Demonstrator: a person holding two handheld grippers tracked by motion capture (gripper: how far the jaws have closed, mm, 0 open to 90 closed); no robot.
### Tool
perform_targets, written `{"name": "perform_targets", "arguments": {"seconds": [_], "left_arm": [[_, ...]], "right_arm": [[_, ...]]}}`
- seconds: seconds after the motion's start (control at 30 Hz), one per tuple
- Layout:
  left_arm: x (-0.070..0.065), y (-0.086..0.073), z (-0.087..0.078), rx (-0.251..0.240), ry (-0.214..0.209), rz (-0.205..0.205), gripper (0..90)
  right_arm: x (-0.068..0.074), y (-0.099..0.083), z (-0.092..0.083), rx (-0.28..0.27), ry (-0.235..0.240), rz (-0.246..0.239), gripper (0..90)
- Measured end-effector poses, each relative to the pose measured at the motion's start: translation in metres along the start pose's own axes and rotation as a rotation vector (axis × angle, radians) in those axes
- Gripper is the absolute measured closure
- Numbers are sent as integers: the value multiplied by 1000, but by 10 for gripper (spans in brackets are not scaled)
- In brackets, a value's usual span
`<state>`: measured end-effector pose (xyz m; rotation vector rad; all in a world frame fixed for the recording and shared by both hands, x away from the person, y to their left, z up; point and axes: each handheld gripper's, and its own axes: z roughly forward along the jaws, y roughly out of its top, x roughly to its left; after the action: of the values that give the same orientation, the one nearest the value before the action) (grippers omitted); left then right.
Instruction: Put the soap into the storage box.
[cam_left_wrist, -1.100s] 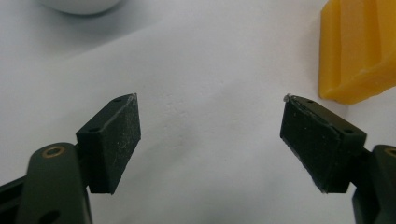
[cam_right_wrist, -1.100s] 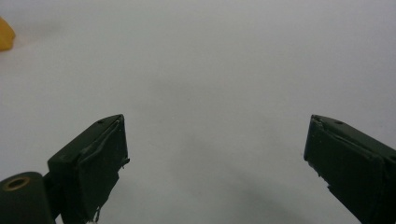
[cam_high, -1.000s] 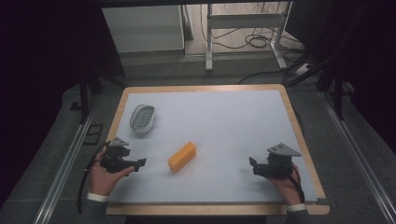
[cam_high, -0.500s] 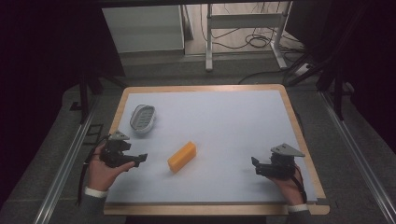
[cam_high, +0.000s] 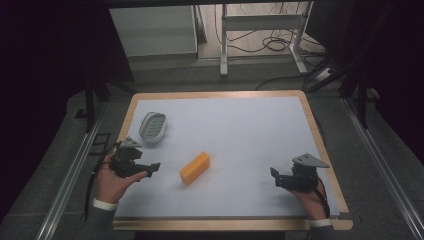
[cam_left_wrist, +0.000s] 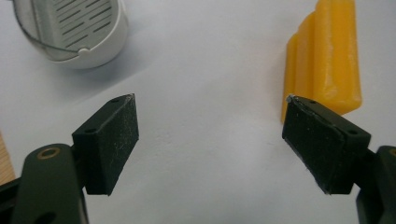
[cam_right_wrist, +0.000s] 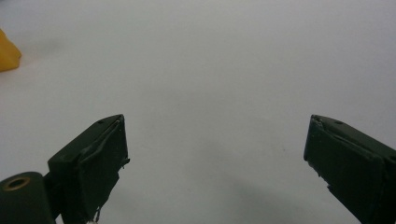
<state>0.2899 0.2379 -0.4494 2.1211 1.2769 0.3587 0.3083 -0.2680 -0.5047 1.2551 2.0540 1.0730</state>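
Since the frames a second and half a second back, my left gripper has drifted slightly outward and toward me, then steadied; my right gripper has eased a little toward my side of the surface. The yellow block and the white slotted dish have not shifted.

State now: left gripper jaws spread wide, nothing between them. Right gripper likewise wide open and empty, only bare surface ahead of it.

Position of the block: in the left gripper view the yellow block lies just ahead of my right-hand jaw, slightly beyond its tip, not between the jaws. The white slotted dish sits ahead and off past the other jaw, well apart from the block. From the right gripper the yellow block is far off, at the extreme left edge of its view.

Step in hand, as I judge it: approach for a grasp of the block with the left gripper; no contact yet.

Next move calls for: shift the left gripper sideways toward the block so it sits centred between the jaws, advance until the pads flank its long sides, then close. Risk: the near jaw may nudge the block's end if I advance without recentring.
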Motion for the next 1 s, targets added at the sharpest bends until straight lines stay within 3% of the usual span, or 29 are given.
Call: {"name": "perform_targets", "arguments": {"seconds": [0.17, 0.33, 0.63, 1.0], "left_arm": [[-5, 3, 2, 16, -10, 21, 184], [-7, 6, 8, 20, -3, 17, 181], [-20, 16, 13, 22, -27, 58, 179], [-29, 21, 22, 29, -43, 70, 175]], "right_arm": [[0, 0, 0, -1, 2, 2, 61], [0, 0, 1, 4, 1, -2, 61], [2, -1, 3, 15, 3, -10, 63], [1, -1, 2, 13, 1, -6, 63]]}}
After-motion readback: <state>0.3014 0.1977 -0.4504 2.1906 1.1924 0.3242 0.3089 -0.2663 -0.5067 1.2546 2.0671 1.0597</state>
